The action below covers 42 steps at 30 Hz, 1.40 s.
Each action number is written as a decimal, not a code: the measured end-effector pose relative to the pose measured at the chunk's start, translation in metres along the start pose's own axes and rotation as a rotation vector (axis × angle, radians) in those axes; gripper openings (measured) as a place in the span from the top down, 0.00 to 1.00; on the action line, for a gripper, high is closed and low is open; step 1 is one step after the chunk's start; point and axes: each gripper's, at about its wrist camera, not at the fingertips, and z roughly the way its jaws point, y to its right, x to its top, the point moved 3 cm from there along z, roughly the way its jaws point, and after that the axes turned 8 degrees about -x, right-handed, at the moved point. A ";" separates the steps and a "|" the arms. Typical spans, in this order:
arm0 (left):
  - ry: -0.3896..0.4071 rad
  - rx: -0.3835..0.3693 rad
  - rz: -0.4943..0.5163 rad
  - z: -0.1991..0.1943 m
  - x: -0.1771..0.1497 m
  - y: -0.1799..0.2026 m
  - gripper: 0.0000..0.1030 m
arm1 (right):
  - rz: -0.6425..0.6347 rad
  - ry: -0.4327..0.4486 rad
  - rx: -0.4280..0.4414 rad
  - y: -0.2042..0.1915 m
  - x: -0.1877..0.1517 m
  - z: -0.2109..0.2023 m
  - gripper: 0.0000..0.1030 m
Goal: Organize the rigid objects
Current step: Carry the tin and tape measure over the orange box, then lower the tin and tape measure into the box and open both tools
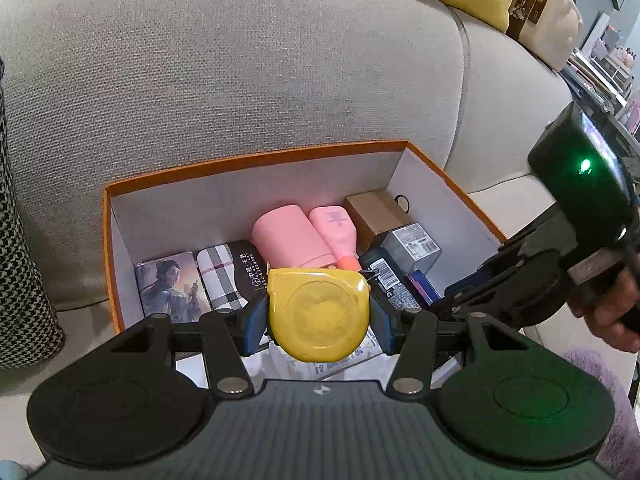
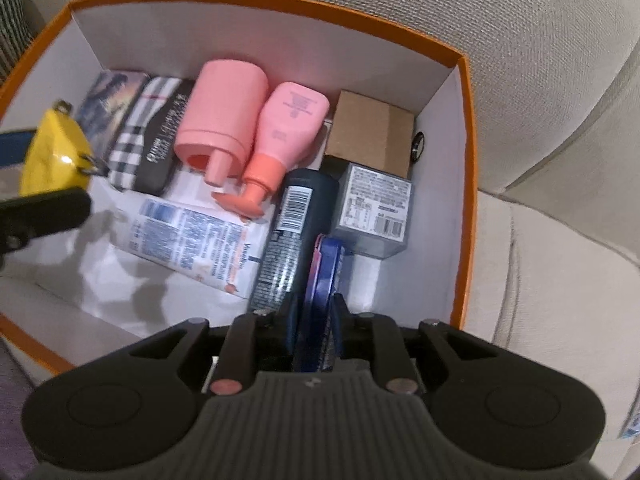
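Left gripper [image 1: 319,314] grips yellow tape measure [image 1: 319,312]; right gripper [image 2: 316,322] pinches thin blue tin [image 2: 322,276], both over orange box [image 2: 466,184].

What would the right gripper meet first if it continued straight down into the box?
Probably the white box floor between the dark bottle and grey carton; its blue tin would land first. Depth is unclear.

In the box [image 2: 466,184] on the sofa [image 1: 240,80], two bottles [image 2: 224,116] lie at the far wall, a carton [image 2: 372,132] to their right.
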 end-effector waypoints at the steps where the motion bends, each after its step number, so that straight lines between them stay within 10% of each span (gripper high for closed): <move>1: -0.001 0.000 0.000 0.000 0.000 0.000 0.41 | 0.006 -0.002 0.015 0.001 0.000 0.000 0.87; 14: -0.053 0.015 0.031 0.003 0.000 0.001 0.41 | -0.006 0.016 -0.018 -0.001 -0.006 0.010 0.98; 25: -0.344 -0.052 -0.145 0.038 0.009 -0.004 0.41 | 0.084 0.273 0.088 0.018 -0.024 -0.048 0.91; 42: -0.607 0.015 -0.377 0.104 -0.019 0.002 0.41 | 0.128 0.321 0.170 0.034 -0.039 -0.042 0.90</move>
